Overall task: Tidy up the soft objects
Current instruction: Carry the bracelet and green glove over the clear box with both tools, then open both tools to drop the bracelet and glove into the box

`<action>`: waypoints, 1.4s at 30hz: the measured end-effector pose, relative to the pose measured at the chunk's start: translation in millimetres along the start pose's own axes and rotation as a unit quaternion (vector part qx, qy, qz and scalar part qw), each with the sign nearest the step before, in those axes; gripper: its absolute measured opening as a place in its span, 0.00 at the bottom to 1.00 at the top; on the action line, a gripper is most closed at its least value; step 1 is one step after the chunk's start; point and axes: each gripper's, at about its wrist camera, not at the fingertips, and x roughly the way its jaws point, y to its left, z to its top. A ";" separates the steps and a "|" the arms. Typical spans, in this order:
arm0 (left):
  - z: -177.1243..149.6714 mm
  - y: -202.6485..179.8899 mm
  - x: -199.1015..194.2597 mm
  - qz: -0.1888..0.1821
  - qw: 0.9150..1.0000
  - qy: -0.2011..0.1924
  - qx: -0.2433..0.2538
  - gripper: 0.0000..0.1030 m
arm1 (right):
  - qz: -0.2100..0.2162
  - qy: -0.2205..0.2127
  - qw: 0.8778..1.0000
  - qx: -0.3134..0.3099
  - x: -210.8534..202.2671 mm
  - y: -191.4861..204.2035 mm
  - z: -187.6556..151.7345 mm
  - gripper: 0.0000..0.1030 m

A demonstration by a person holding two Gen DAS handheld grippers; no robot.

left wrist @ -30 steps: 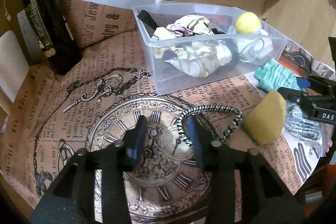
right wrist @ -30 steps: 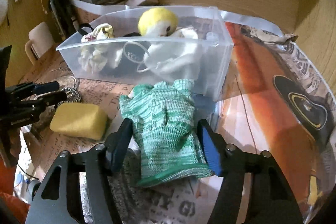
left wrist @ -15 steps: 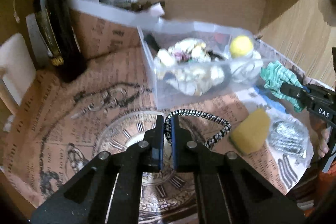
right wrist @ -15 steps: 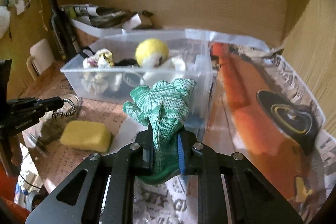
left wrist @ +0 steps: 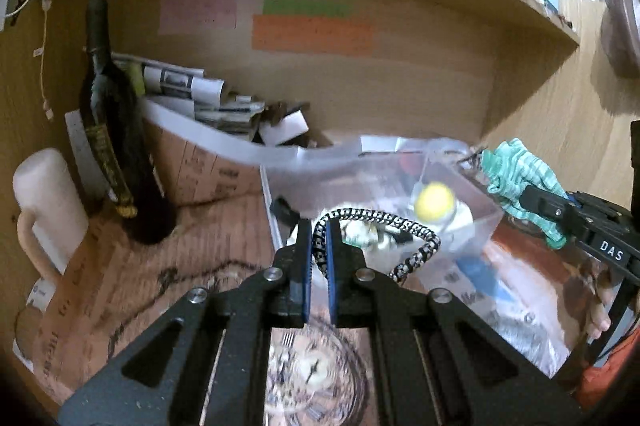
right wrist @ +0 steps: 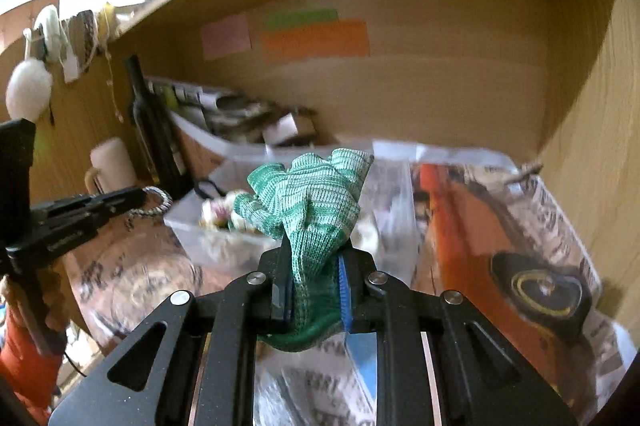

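My left gripper (left wrist: pixel 319 244) is shut on a black-and-white braided hair band (left wrist: pixel 384 218) and holds it in the air in front of the clear plastic bin (left wrist: pixel 476 226). The bin holds a yellow ball (left wrist: pixel 434 201) and crumpled cloth. My right gripper (right wrist: pixel 314 266) is shut on a green knit glove (right wrist: pixel 308 202), lifted above the table near the bin (right wrist: pixel 192 226). The glove also shows in the left wrist view (left wrist: pixel 520 178), at the bin's right end. The left gripper with the band shows in the right wrist view (right wrist: pixel 132 202).
A dark wine bottle (left wrist: pixel 112 154) and a white mug (left wrist: pixel 48 202) stand at the left. Rolled papers (left wrist: pixel 224 106) lie at the back under a wooden shelf. Printed newspaper (right wrist: pixel 520 246) covers the table. Wooden walls close in behind and on the right.
Both grippers closed, the left on the hair band and the right on the glove, then lifted them off the table toward the bin. The yellow sponge is out of view.
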 end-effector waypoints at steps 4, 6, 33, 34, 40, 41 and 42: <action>14.7 -2.3 7.9 0.000 1.000 -0.012 0.003 0.05 | 0.000 -0.020 1.000 -0.008 1.7 1.9 16.0 0.15; 20.5 -4.1 12.0 0.002 1.000 -0.017 0.005 0.05 | 0.004 -0.024 1.000 -0.009 4.9 1.1 21.4 0.15; 26.2 -0.5 135.0 0.020 0.992 0.121 0.009 0.05 | 0.018 0.106 0.994 -0.035 118.1 12.5 29.7 0.15; 25.4 -0.7 136.1 0.021 0.992 0.122 0.010 0.05 | 0.018 0.108 0.993 -0.037 119.9 13.1 29.0 0.16; 25.6 0.7 131.7 0.013 0.992 0.125 0.005 0.08 | 0.009 0.111 0.993 -0.040 123.8 13.2 28.0 0.20; 26.4 0.8 129.4 0.010 0.992 0.124 0.005 0.08 | 0.010 0.111 0.993 -0.039 123.2 13.0 28.5 0.23; 27.2 0.6 125.6 0.007 0.993 0.121 0.004 0.09 | 0.012 0.110 0.993 -0.039 122.3 12.6 29.0 0.28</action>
